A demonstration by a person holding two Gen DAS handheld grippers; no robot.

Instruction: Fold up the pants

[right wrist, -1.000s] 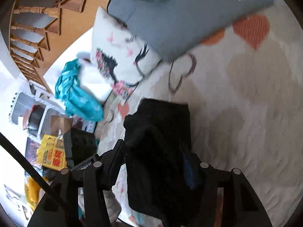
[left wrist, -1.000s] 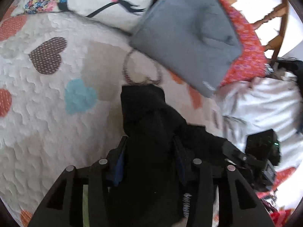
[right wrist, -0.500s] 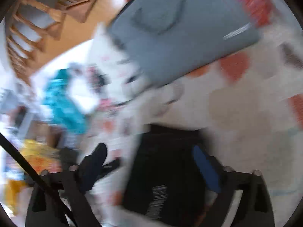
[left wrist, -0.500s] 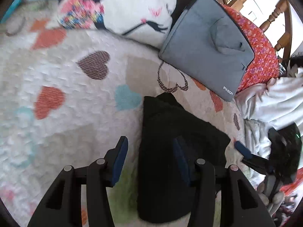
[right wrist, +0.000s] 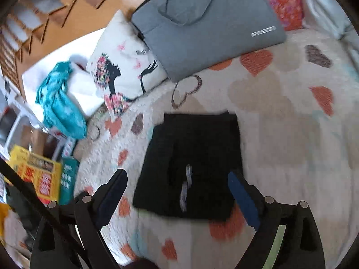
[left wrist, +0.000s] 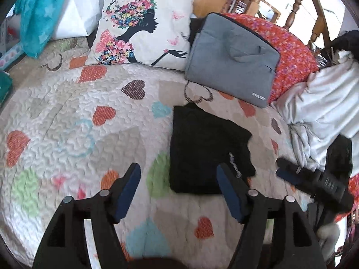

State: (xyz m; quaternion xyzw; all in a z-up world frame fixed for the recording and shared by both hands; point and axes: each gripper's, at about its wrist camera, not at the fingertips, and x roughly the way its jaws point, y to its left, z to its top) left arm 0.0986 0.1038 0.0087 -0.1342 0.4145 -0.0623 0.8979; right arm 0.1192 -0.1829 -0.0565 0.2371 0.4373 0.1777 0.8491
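Note:
The black pants lie folded into a compact rectangle on the heart-patterned quilt; they also show in the right wrist view. My left gripper is open and empty, held above the quilt just short of the pants' near edge. My right gripper is open and empty, above the pants' near edge. The right gripper also shows at the right in the left wrist view.
A grey laptop bag and a printed pillow lie beyond the pants. A red floral cushion and white crumpled cloth sit at the right. A teal cloth and boxes are at the left.
Both grippers held the black pants a second ago. They have opened, let the pants drop folded on the quilt, and drawn back and up.

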